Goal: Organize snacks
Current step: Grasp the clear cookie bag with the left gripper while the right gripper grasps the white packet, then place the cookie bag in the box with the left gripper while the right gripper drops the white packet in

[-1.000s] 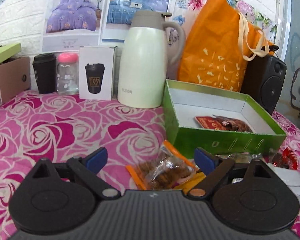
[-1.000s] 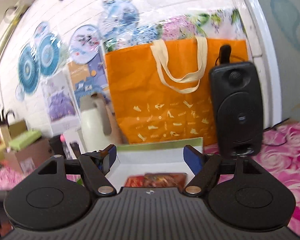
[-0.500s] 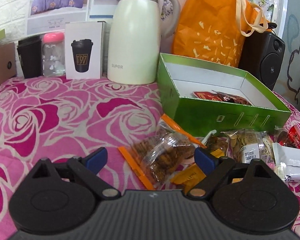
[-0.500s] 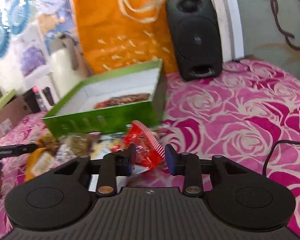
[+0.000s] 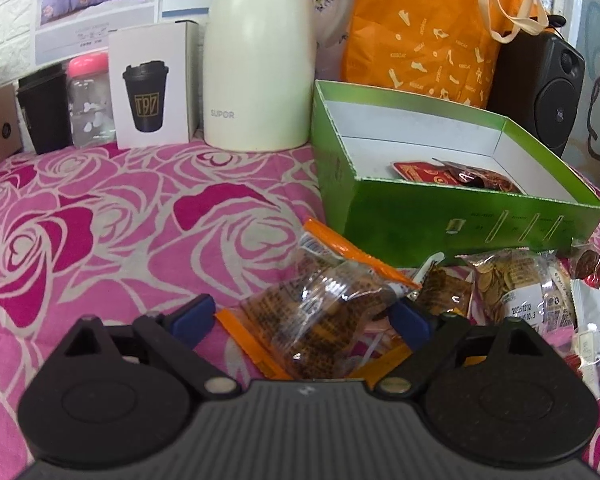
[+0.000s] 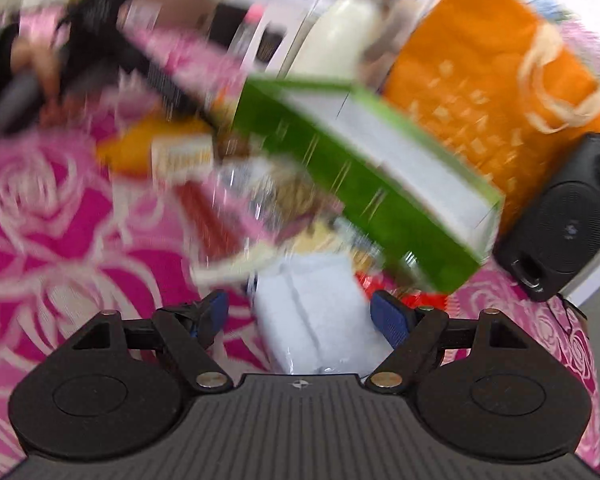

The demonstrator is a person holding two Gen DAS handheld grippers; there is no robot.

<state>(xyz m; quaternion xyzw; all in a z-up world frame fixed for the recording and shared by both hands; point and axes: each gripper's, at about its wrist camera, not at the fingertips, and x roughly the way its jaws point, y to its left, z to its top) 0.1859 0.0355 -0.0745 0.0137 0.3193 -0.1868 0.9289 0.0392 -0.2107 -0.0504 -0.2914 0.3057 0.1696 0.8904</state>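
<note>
Pick-up step: the left gripper [image 5: 304,318] is spread around the clear orange-edged biscuit packet [image 5: 320,312] at lower centre. The right gripper [image 6: 300,314], jaws just reopened, is spread over the white wrapped snack [image 6: 312,312]. Next: pinch each, carry to the green cardboard box [image 5: 440,216].

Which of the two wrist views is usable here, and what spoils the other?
Left wrist view: sharp, evenly lit, fisheye bending at the edges; the green box and clear snack bag read cleanly. Right wrist view: heavy motion smear, tilted scene; only the right gripper and nearby white packet stay legible.
</note>
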